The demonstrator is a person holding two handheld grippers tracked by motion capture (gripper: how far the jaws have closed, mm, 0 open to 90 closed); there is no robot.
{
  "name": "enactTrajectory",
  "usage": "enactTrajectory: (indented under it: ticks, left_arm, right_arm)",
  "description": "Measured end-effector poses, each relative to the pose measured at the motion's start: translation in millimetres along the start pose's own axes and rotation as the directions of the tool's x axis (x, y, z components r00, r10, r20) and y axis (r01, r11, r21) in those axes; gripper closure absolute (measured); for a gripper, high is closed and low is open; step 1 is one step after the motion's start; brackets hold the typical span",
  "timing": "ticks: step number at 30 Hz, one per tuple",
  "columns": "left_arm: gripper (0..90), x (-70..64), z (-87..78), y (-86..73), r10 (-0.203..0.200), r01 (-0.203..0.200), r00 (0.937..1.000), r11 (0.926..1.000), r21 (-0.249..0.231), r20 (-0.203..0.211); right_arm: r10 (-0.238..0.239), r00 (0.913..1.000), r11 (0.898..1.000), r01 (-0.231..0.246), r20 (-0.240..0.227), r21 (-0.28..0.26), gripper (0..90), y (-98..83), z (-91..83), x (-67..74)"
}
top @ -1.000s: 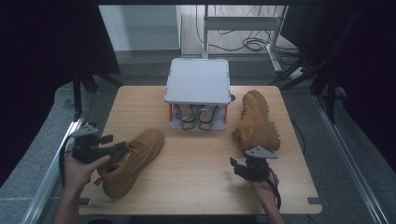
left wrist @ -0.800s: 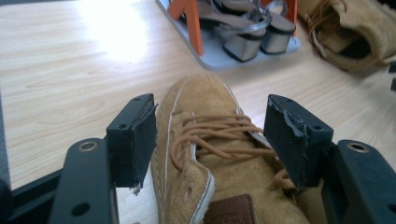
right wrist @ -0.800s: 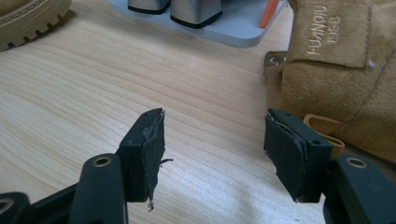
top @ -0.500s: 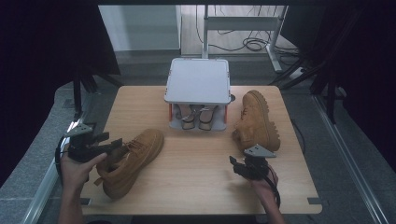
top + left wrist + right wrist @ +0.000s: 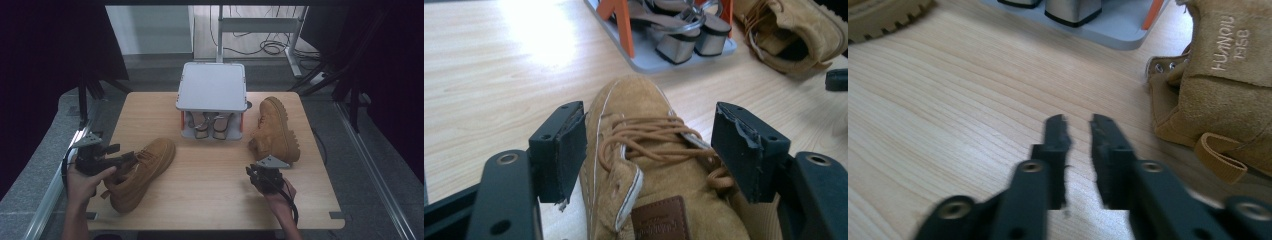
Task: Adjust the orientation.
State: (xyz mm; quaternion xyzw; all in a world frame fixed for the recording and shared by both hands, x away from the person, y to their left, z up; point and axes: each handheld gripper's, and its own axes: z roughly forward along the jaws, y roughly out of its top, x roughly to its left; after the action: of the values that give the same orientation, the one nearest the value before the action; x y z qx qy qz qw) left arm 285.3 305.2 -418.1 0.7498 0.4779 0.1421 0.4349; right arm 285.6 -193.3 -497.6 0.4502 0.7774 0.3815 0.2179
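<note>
Table: light wood. Grey two-tier rack sits at the far middle, a pair of silver block-heel sandals on its lower shelf (orange posts show in the left gripper view).

Two tan suede boots. Left boot is near-left, long axis diagonal, toe pointing toward the rack, ankle end toward the person. Right boot lies on its side beside the rack's right end, lugged sole facing right, long axis running near-to-far.

Key relation: left gripper is at the left boot's ankle end, jaws wide apart and straddling the laced upper, one pad on each side. Pads look close to the suede but not pressing, so not clamped yet imo. Boot runs straight out along the jaw axis, so a close would pinch the collar across its width.

Right gripper hovers low over bare wood, jaws nearly together w/ a thin gap, holding nothing. Right boot's opening and heel loop are just beside it, to its right in the right gripper view.

Writing: right boot tongue is embossed "HUANQIU 1984" (read sideways, fairly sure). Left boot has a brown leather patch on the tongue, text too small to read.
</note>
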Motion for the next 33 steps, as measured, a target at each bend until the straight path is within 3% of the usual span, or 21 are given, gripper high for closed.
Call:
enactTrajectory:
  ticks: [4, 9, 12, 15, 23, 28, 30, 33]
  left_arm:
    - [30.6, 1.4, -0.2, -4.0, -0.004, 0.004, 1.0000, 0.9999, 0.010, -0.001]
    - [30.8, 4.1, -4.9, -5.9, -0.006, 0.006, 1.0000, 1.0000, 0.001, 0.004]
    - [30.8, 6.9, -7.8, -7.5, -0.011, 0.011, 0.9999, 0.9999, -0.003, 0.005]
    - [31.1, 10.1, -9.4, -9.2, -0.026, 0.026, 0.9997, 0.9997, -0.003, 0.002]
    - [31.2, 10.9, -11.7, -9.7, -0.032, 0.032, 0.9995, 0.9994, -0.012, -0.001]
    - [31.3, 10.8, -10.8, -11.0, -0.032, 0.032, 0.9995, 0.9995, -0.004, -0.004]
    - [31.3, 11.3, -9.6, -11.5, -0.041, 0.041, 0.9992, 0.9992, -0.002, -0.001]
    - [31.3, 12.0, -7.6, -12.2, -0.044, 0.044, 0.9990, 0.9990, 0.001, 0.003]
  right_arm:
    - [-0.015, 0.9999, 0.999, 0.015, 0.006, 0.031, 89.4, 6.7, 7.5, 1.6]
    - [-0.072, 0.9959, 0.995, 0.067, 0.056, 0.079, 89.5, 30.1, 22.1, 5.1]
    - [-0.113, 0.9882, 0.989, 0.103, 0.103, 0.102, 89.5, 46.1, 31.5, 6.8]
    - [-0.117, 0.9827, 0.987, 0.100, 0.144, 0.123, 89.5, 54.4, 42.1, 3.0]
    - [-0.147, 0.9676, 0.979, 0.113, 0.206, 0.168, 89.5, 54.7, 53.7, -2.5]
    - [-0.157, 0.9591, 0.974, 0.112, 0.235, 0.195, 89.6, 51.2, 55.5, -13.3]
    - [-0.132, 0.9666, 0.979, 0.092, 0.220, 0.183, 89.7, 50.4, 52.6, -17.9]
    - [-0.129, 0.9677, 0.980, 0.091, 0.217, 0.177, 89.7, 51.0, 50.1, -18.4]
